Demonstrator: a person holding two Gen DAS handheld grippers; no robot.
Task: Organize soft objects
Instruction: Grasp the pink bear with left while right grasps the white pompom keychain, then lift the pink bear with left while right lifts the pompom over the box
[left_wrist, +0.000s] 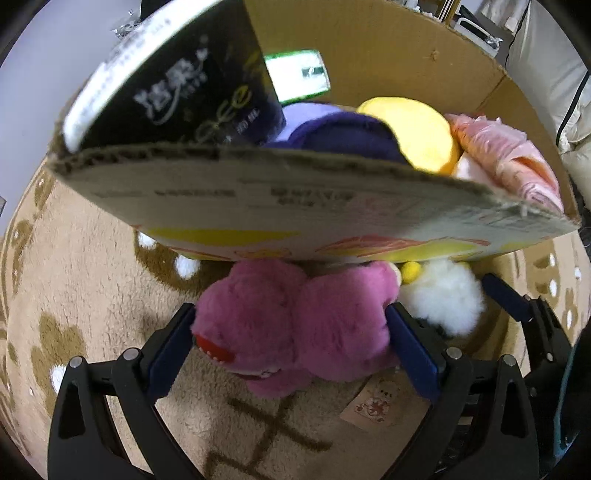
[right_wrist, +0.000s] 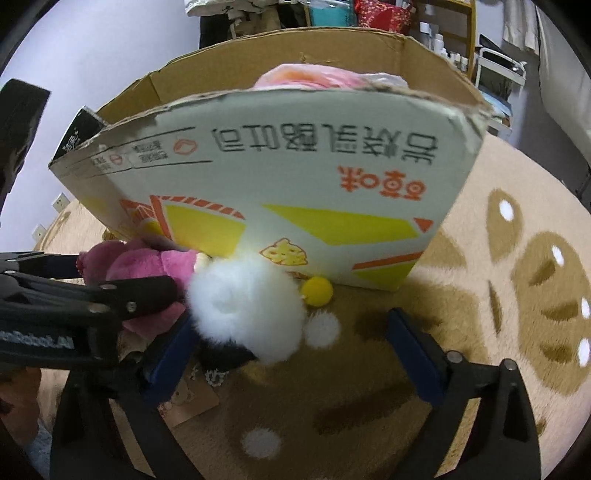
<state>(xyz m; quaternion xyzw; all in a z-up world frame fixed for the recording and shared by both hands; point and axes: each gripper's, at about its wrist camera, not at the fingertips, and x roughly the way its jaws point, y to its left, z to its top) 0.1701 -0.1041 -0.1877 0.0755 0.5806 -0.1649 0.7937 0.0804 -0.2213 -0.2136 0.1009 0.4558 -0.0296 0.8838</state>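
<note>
L gripper (left_wrist: 291, 332) low, clamps pink plush (left_wrist: 291, 325); R gripper (right_wrist: 291, 350) wide, empty, beside white plush (right_wrist: 247, 314).

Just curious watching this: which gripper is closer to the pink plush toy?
Left. The left gripper has its fingers on both sides of the pink plush toy. The right gripper is open beside it, around the white fluffy toy.
</note>
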